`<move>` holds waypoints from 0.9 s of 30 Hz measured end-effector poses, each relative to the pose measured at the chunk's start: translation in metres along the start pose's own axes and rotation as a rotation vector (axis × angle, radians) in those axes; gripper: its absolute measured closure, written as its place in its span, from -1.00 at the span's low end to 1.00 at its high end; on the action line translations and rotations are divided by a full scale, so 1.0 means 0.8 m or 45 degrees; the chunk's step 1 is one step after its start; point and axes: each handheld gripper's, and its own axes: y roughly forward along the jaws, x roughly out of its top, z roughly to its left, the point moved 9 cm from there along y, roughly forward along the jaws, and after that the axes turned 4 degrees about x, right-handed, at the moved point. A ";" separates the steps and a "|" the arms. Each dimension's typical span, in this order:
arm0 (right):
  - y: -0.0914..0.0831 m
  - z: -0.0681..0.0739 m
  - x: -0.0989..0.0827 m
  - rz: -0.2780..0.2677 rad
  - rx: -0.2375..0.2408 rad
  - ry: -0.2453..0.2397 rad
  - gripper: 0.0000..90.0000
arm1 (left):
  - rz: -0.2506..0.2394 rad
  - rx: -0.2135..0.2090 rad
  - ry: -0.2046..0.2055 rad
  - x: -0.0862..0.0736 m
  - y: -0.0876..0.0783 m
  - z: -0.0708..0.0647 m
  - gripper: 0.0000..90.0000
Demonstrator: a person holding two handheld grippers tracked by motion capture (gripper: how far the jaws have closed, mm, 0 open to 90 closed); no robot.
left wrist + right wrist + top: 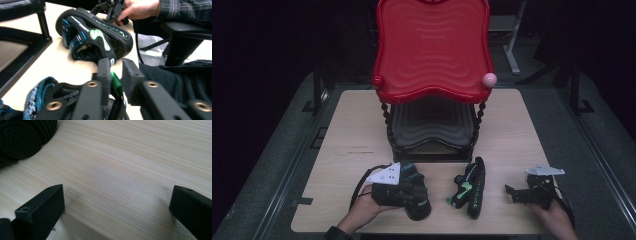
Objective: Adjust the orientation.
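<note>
Two black sandals with green and blue trim lie at the table's near edge. My left gripper [411, 189] [117, 73] is shut on the left sandal [418, 202] [37, 97], with a green tab [116, 83] of its strap pinched between the pads. The second sandal [472, 187] [100, 37] rests on its side just right of it, sole edge up. My right gripper [512, 193] [117, 200] stands open and low over bare wood to the right of that sandal, nothing between its jaws. A ribbed black sole [20, 140] lies ahead of it, at the upper left of the right gripper view.
A two-tier rack stands mid-table: a red wavy tray [432, 45] on top, with a pink knob [489, 79] at its right corner, and a black tray [432, 122] below. The wooden table [352, 130] has bare room left and right of the rack.
</note>
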 end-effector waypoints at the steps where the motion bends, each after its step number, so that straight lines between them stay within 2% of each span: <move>1: 0.000 0.000 0.000 0.000 0.000 0.000 -1.00 | 0.001 -0.004 -0.018 0.000 -0.002 0.001 0.87; 7: 0.000 0.000 0.000 0.000 0.000 0.000 -1.00 | 0.007 -0.016 -0.020 -0.002 -0.016 -0.004 0.92; 14: 0.000 0.000 0.000 0.000 0.001 -0.001 -1.00 | 0.006 0.002 -0.029 -0.011 -0.044 -0.008 0.92; 18: 0.000 0.000 0.000 0.000 0.001 -0.001 -1.00 | 0.012 -0.002 -0.031 -0.016 -0.048 -0.013 0.91; 20: 0.000 0.000 0.000 0.000 0.001 -0.001 -1.00 | 0.004 0.004 -0.039 -0.017 -0.051 -0.014 0.83; 22: 0.000 0.000 0.000 0.000 0.001 -0.001 -1.00 | -0.005 0.001 -0.049 -0.017 -0.054 -0.015 0.65; 27: 0.000 0.000 0.000 0.000 0.001 -0.001 -1.00 | -0.030 0.037 -0.062 -0.008 -0.064 -0.007 0.42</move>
